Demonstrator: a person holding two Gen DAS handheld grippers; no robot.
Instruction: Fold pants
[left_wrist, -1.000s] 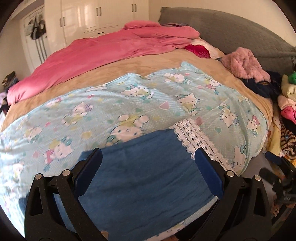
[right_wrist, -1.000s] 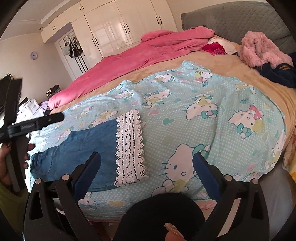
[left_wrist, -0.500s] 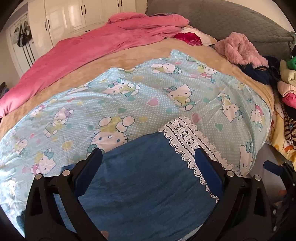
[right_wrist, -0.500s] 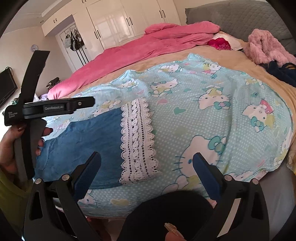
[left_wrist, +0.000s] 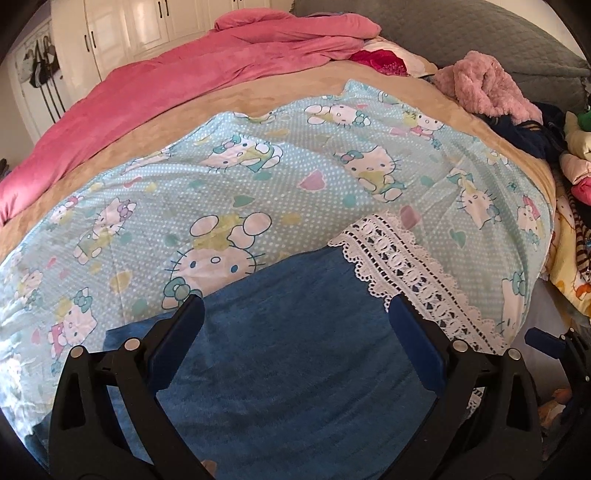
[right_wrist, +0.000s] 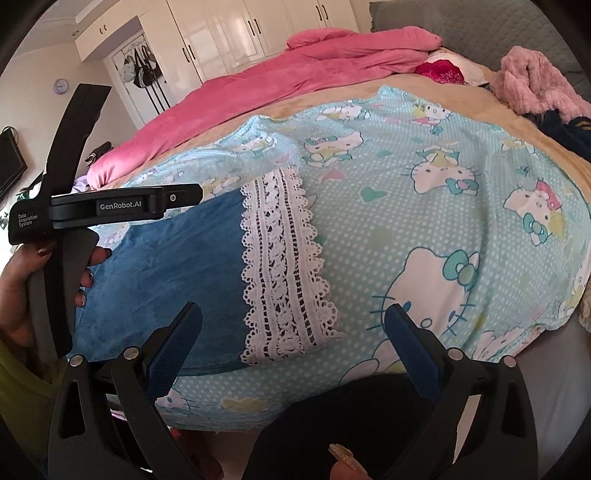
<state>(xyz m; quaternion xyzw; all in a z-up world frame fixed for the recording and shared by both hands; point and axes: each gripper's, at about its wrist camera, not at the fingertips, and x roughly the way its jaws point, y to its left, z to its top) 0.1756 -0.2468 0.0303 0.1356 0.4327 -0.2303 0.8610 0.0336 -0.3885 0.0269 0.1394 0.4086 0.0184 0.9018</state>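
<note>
Blue pants with a white lace hem lie flat on a light-blue cartoon-cat sheet at the near edge of the bed. My left gripper is open, hovering just above the blue fabric. In the right wrist view the pants lie at the left with the lace hem in the middle. My right gripper is open, over the lace hem near the bed's front edge. The left gripper's body shows there, held in a hand.
A pink duvet lies across the far side of the bed. A pink fuzzy garment and a pile of clothes sit at the right. White wardrobes stand behind. A grey headboard is at the back right.
The left gripper has moved forward and lower over the blue pants. The right gripper has moved closer to the lace hem. Both stay open.
</note>
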